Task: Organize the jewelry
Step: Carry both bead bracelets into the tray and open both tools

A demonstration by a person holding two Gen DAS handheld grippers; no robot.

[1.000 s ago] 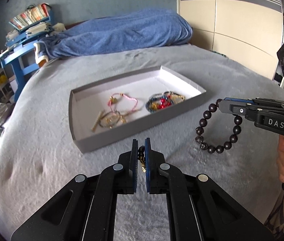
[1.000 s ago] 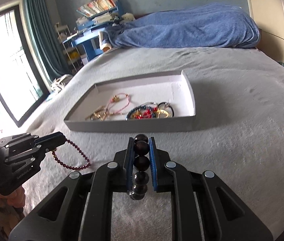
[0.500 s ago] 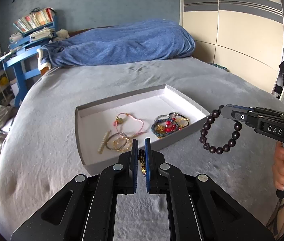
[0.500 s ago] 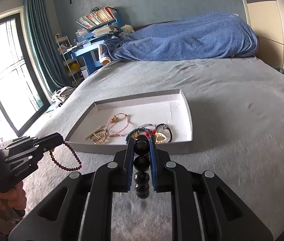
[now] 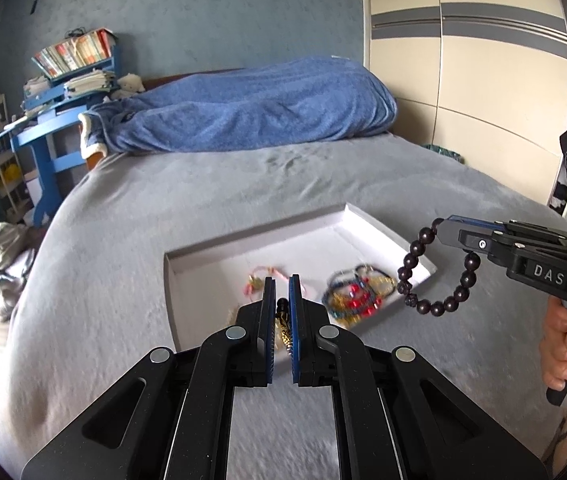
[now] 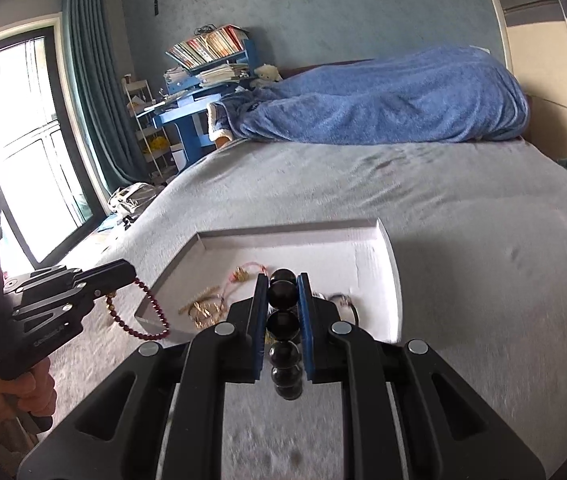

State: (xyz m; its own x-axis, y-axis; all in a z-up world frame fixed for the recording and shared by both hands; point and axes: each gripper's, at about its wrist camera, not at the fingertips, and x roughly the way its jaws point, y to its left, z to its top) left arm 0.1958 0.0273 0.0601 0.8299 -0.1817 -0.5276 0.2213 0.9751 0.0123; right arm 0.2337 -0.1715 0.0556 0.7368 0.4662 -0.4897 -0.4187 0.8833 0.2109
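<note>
The left gripper (image 5: 282,312) is closed on a red bead bracelet (image 6: 139,312), and the right gripper (image 6: 283,312) pinches a dark bead bracelet (image 5: 435,272). Both bracelets hang in the air just at the near edge of the tray (image 6: 387,248). The tray lies straight ahead and a little farther, its long side across both grippers, and neither is clearly nearer.

In the left wrist view the white tray (image 5: 387,236) and the jewelry inside it are smeared by motion; the red and blue bracelets (image 5: 353,300) read only as a tangle, and the left gripper (image 5: 282,308) covers the tray's near edge. Between its jaws only a dark tip and gold bits of the small-bead bracelet (image 5: 282,320) show; the rest is hidden. In the right wrist view the right gripper (image 6: 283,312) hides the tray's middle, and most of the dark bead bracelet (image 6: 283,322) is out of sight beneath it. The hand (image 6: 23,392) is cut off by the left edge.
</note>
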